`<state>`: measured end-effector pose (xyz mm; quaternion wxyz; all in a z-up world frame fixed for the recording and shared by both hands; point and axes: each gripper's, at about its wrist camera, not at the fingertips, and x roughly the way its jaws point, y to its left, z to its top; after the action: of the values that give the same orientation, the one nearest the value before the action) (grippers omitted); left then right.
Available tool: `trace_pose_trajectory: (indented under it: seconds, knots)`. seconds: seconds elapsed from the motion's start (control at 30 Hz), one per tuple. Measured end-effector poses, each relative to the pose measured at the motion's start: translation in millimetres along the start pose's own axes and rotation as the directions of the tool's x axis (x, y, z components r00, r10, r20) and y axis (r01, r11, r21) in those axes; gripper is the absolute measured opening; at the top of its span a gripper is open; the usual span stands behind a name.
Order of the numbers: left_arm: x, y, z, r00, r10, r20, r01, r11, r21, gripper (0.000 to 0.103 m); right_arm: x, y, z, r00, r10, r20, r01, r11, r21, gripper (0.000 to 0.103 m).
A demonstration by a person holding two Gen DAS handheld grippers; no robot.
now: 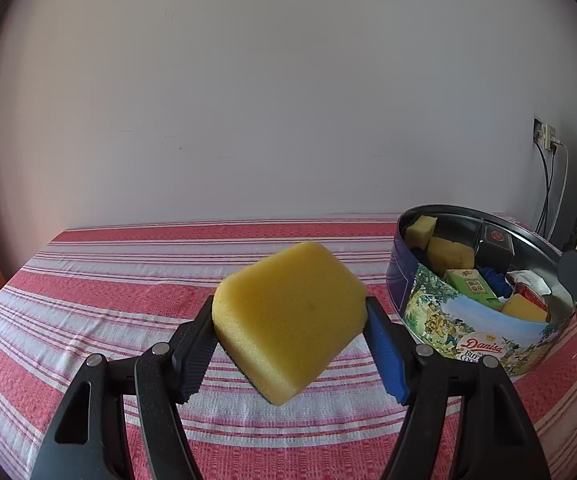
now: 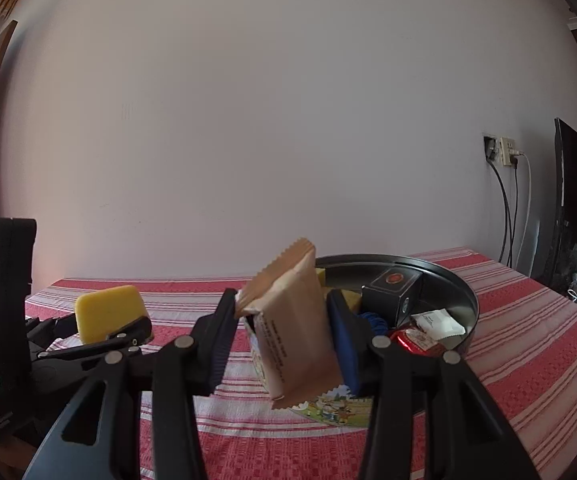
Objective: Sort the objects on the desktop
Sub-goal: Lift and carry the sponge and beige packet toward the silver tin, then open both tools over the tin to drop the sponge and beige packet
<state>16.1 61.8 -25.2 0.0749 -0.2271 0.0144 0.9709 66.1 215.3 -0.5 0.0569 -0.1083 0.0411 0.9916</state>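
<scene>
2 items carried toward the round printed metal cookie tin (image 1: pixel 464 316).
Left gripper (image 1: pixel 290 344) clamps the yellow foam sponge (image 1: pixel 288 320), right gripper (image 2: pixel 284 340) the tan snack packet (image 2: pixel 292 328); clear the rim before releasing.

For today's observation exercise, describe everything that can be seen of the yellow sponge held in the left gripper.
The sponge is a thick yellow block of porous foam with rounded corners and a finely pitted surface. It looks clean and dry. The left gripper is shut on it, the ribbed pads pressing its two sides. It is tilted, one corner pointing down, and is held above the red-and-white striped cloth without touching it, left of the biscuit tin. Nothing else touches it.
</scene>
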Motion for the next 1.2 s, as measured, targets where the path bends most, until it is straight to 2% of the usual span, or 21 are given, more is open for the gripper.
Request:
trace_pose_trajectory:
  seconds: [0.37, 0.57, 0.83, 1.07, 1.2]
  knots:
    - [-3.6, -41.0, 3.9, 0.997, -0.08, 0.006, 0.079, 0.996, 0.051, 0.071, -8.4, -34.9, 2.4, 0.998, -0.065, -0.002, 0.065, 0.996, 0.057, 0.046]
    - [-6.2, -64.0, 10.5, 0.989, -0.146, 0.005, 0.145, 0.987, 0.065, 0.071, -12.0, -57.6, 5.4, 0.992, -0.124, 0.004, 0.124, 0.99, 0.064, 0.046]
    - [-4.3, -93.2, 12.3, 0.981, -0.195, 0.0, 0.194, 0.977, 0.092, 0.071, -6.4, -86.7, 16.2, 0.981, -0.193, -0.002, 0.192, 0.979, 0.072, 0.046]
    - [2.5, -127.5, 29.7, 0.97, -0.242, 0.006, 0.239, 0.962, 0.129, 0.071, 25.1, -101.2, 49.4, 0.982, -0.188, -0.006, 0.188, 0.982, 0.026, 0.046]
    - [9.1, -142.3, 40.5, 0.964, -0.267, 0.0, 0.265, 0.957, 0.116, 0.071, 58.6, -107.5, 69.1, 0.985, -0.166, -0.049, 0.166, 0.986, 0.003, 0.046]
